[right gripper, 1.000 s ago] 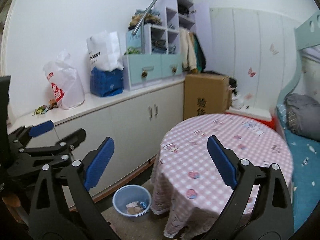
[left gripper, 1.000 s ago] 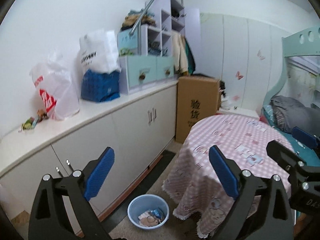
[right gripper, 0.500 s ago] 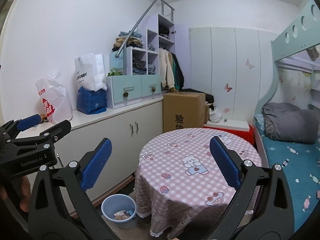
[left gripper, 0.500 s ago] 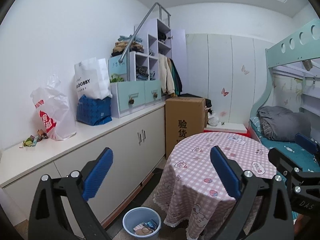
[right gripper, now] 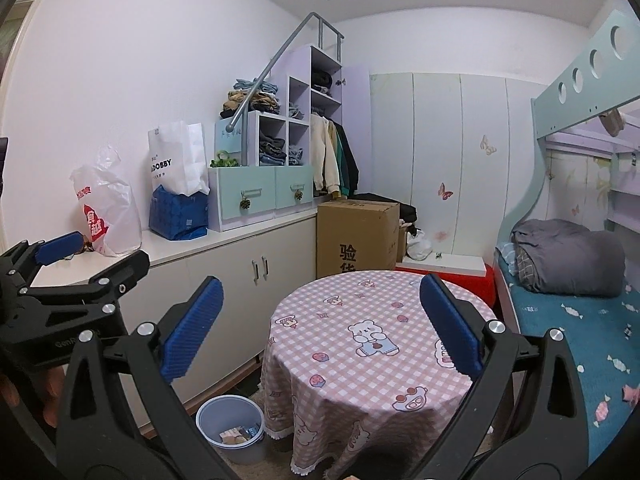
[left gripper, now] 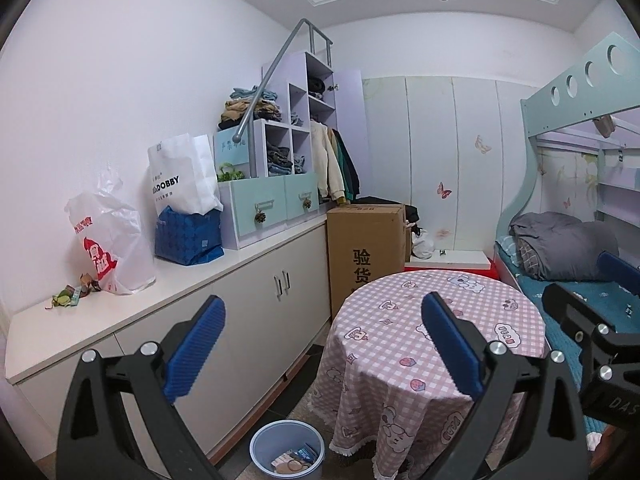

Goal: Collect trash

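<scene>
A light blue trash bin (left gripper: pixel 287 451) (right gripper: pixel 232 426) stands on the floor between the white cabinet and the round table, with wrappers and paper inside. Crumpled wrappers (left gripper: pixel 74 293) lie on the cabinet top at the left, beside a white plastic bag (left gripper: pixel 108 246) (right gripper: pixel 105 212). My left gripper (left gripper: pixel 320 344) is open and empty, held high above the bin. My right gripper (right gripper: pixel 318 326) is also open and empty, facing the table. The left gripper's body (right gripper: pixel 64 288) shows at the left of the right wrist view.
A round table with a pink checked cloth (left gripper: pixel 432 340) (right gripper: pixel 376 336) fills the middle. A long white cabinet (left gripper: pixel 240 308) runs along the left wall with bags and a drawer unit. A cardboard box (left gripper: pixel 366 248) and a bunk bed (left gripper: pixel 580 264) stand behind.
Both grippers have lifted and tilted up, so the ceiling shows and the bin sits lower in view. Both stay open and empty.
</scene>
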### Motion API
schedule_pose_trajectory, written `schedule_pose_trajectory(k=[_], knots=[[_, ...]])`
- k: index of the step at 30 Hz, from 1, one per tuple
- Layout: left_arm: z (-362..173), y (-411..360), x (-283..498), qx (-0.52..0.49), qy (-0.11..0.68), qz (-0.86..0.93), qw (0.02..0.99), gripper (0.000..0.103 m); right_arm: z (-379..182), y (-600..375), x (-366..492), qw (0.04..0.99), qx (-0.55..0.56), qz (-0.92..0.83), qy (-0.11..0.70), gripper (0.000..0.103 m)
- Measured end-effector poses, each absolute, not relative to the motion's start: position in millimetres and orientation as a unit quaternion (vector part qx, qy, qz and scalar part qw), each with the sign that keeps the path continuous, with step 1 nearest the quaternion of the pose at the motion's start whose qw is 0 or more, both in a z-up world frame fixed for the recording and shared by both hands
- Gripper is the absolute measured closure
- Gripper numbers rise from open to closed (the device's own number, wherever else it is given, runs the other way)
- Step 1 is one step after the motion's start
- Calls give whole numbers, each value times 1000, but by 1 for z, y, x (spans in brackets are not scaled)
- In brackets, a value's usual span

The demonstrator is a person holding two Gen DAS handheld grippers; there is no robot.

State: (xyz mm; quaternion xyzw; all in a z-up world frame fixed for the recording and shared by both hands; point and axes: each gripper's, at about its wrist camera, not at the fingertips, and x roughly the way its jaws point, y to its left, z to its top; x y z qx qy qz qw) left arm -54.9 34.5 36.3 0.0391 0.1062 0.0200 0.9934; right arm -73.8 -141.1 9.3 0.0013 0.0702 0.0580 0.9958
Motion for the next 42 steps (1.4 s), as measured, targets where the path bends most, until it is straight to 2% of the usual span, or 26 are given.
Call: schedule_pose_trajectory(k=[42], knots=[[33, 29, -59, 35, 112, 14, 993, 6, 7, -142, -83, 996, 1, 58, 72, 6]])
